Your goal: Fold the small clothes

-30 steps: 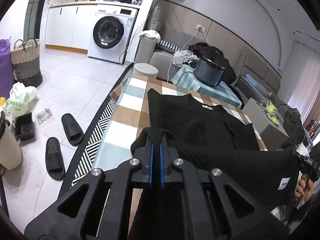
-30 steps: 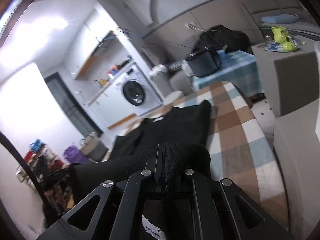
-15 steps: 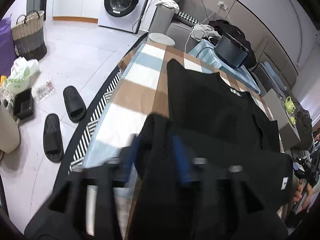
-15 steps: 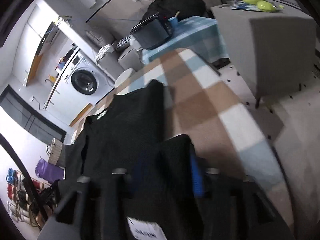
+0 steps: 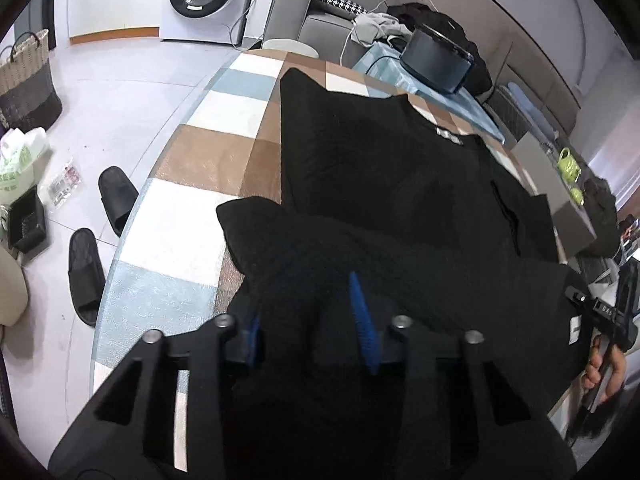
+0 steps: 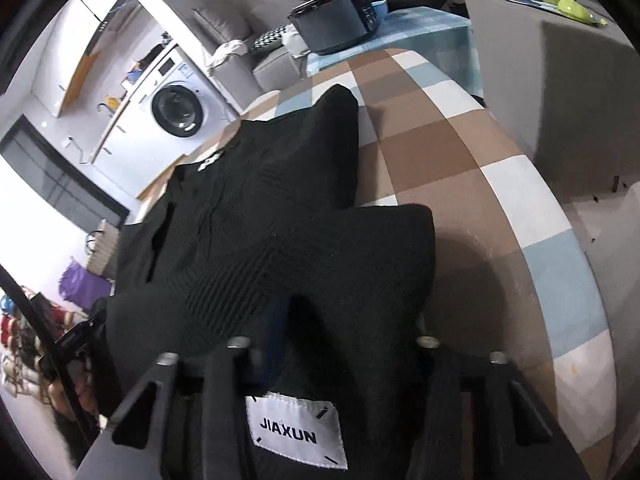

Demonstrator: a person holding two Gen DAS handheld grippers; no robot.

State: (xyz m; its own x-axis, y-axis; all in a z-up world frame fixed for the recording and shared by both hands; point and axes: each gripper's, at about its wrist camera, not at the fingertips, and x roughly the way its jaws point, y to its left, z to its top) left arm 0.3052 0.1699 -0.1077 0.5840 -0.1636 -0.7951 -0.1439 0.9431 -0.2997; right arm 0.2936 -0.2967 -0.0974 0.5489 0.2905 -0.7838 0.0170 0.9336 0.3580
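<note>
Both grippers have spread their fingers since a second ago, when each was clamped on the hem. Now the left gripper (image 5: 310, 316) stands released, blue pads wide apart, with the black textured knit top (image 5: 384, 176) draped loosely between them. Likewise the right gripper (image 6: 344, 344) is released, fabric slack across it and a white "JIAXUN" label (image 6: 296, 434) showing. Its lower part folded up over the body, the top lies on the checked brown, blue and white surface (image 5: 208, 160). Black slippers (image 5: 100, 236) sit on the floor beside it.
</note>
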